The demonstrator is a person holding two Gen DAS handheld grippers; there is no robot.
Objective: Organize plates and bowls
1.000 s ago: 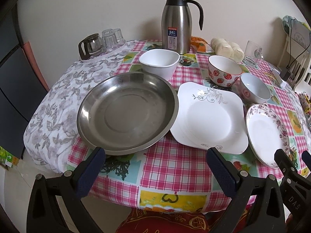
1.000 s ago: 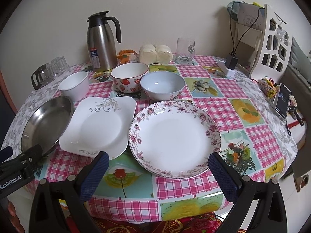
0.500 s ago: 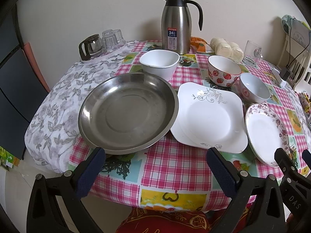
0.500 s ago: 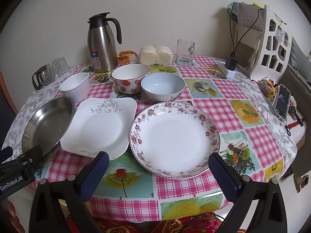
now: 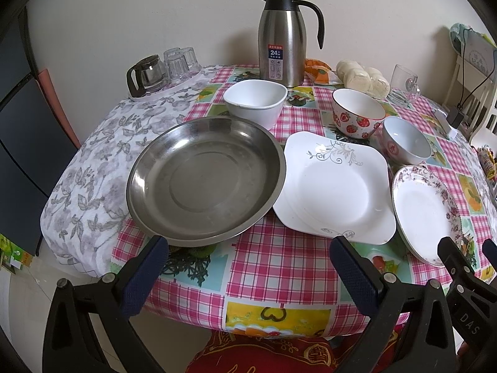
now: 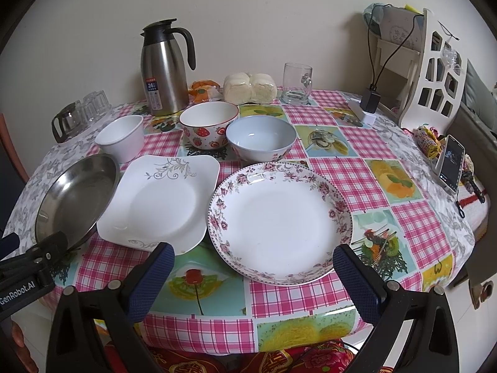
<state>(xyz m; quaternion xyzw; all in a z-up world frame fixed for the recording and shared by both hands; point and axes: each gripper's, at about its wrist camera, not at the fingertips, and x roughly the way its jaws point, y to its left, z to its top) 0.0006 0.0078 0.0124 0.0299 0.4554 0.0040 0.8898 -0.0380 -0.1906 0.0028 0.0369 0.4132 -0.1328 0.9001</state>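
Observation:
A steel round pan lies at the table's near left. To its right sit a white square plate and a floral-rimmed round plate. Behind them stand a white square bowl, a strawberry bowl and a pale blue bowl. My left gripper hangs open before the pan and the square plate. My right gripper is open at the floral plate's near rim. Both hold nothing.
A steel thermos jug, a glass teapot with tumblers, wrapped buns and a glass mug line the back. A phone and a white rack stand at the right. The table edge is close.
Both views have shifted slightly, with the dishes a touch lower in frame. Nothing on the table has moved and both grippers stay open.

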